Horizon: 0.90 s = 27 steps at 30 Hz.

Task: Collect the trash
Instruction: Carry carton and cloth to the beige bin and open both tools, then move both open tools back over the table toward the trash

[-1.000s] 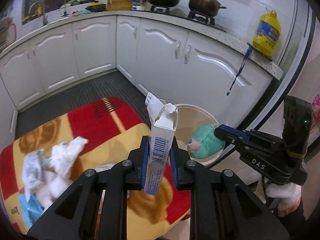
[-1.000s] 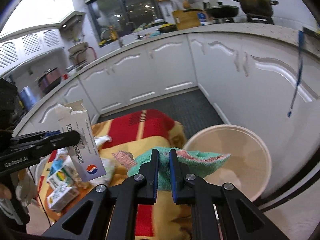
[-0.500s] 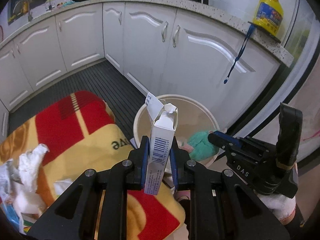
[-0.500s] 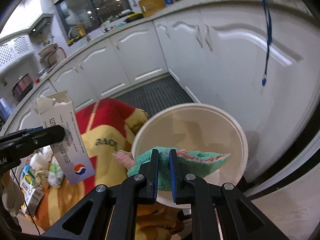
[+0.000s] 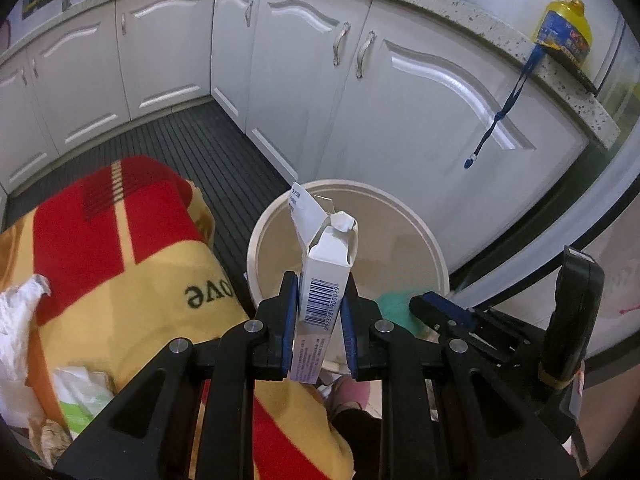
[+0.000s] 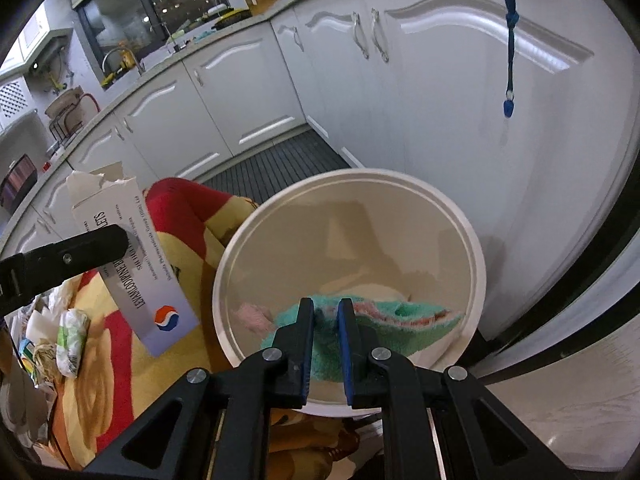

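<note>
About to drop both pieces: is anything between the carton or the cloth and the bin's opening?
Nothing visible. The bin is open with no lid; the cloth hangs over its mouth, and the carton is at its near rim.

A barcode with digits too small to be read with certainty was printed on the narrow face of the torn white carton (image 5: 324, 280). On its broad face (image 6: 132, 264), the large lettering was partly covered; "LEVAMLODIPINE" could be made out above a red-and-blue round logo, and "TABLETS" only in part. On the yellow-and-red blanket (image 5: 152, 280), dark letters "ove" were seen upside down.
</note>
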Motion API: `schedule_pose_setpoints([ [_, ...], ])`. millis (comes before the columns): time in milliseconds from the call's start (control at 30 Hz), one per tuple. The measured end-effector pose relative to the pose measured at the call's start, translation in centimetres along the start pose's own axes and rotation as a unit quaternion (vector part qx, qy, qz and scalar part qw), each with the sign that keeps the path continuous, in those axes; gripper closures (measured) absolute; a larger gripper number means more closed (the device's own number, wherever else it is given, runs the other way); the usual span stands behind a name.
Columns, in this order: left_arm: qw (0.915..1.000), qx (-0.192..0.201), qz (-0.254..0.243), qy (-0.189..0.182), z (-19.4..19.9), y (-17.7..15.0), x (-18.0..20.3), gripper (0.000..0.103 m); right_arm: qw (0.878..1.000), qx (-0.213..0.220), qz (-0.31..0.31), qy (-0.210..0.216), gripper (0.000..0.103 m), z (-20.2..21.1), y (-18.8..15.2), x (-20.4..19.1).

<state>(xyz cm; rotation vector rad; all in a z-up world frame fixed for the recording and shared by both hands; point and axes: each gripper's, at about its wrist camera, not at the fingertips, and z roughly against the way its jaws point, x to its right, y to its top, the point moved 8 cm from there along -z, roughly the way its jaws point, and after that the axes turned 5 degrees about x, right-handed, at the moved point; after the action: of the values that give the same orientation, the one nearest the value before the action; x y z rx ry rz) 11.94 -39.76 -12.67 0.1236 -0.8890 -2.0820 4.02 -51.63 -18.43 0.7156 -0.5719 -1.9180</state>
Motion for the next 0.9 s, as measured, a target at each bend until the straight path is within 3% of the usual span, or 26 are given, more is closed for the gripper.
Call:
schedule_pose_setpoints([
  [233,0.9999,-0.006,0.015,-0.003,-0.4,-0.2,-0.7,0.083,1.000,-0.008,0.000,-0.003,0.090,-0.6,-0.5,-0.1],
  [367,0.9996,-0.001,0.026,-0.015,0.0,-0.3,-0.9,0.066,1.000,-0.004,0.001,0.005,0.073,-0.3,-0.4,-0.7],
  [600,0.9993,0.003,0.033,-0.019,1.0,-0.3,-1.0,0.066,1.000,-0.003,0.004,0.010,0.069,0.3,-0.7,-1.5],
  [900,0.9990,0.032,0.010,0.030,4.4,-0.9,-2.1,0.066,1.000,0.008,0.016,0.016,0.060,1.5,-0.9,-3.3],
])
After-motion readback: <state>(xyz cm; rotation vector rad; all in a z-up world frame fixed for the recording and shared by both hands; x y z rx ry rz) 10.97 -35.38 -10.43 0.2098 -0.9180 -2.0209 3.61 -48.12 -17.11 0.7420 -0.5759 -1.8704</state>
